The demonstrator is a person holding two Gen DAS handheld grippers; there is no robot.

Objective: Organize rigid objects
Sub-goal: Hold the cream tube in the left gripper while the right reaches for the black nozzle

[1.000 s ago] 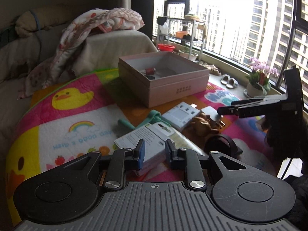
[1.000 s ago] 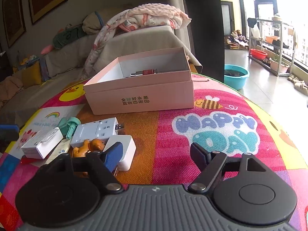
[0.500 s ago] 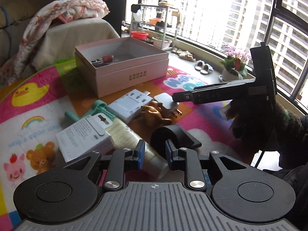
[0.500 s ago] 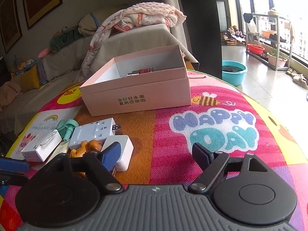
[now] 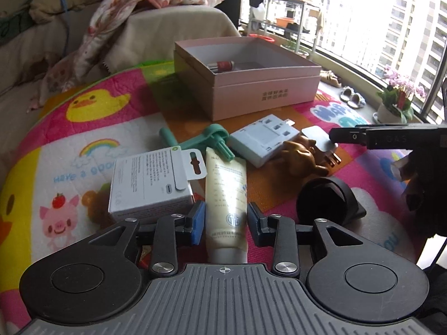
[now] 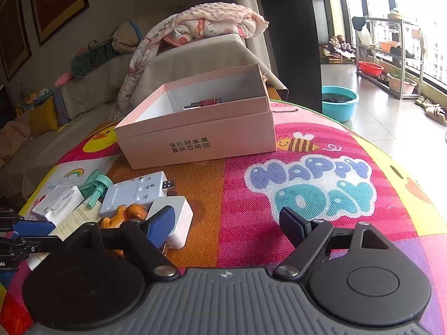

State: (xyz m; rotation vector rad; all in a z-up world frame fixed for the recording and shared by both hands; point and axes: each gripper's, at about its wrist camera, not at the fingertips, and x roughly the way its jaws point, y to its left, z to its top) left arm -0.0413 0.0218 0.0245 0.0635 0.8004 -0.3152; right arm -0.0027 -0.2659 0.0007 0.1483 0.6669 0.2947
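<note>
A cream tube lies on the colourful mat, and my left gripper straddles its near end. The jaws are opening, with the blue pads just off its sides. Around the tube are a white carton, a green tool, a white socket adapter, a brown toy animal, a white plug charger and a black round piece. The pink box behind holds a red-capped item. My right gripper is open over bare mat beside the charger.
The pink box stands mid-mat with its lid off. A sofa with a blanket is behind it. A teal basin and a rack stand on the floor to the right. The mat curves off at its right edge.
My left gripper has swung back left and dropped closer to the cream tube. Its jaws went from nearly shut to spread around the tube. The right gripper stayed put.
</note>
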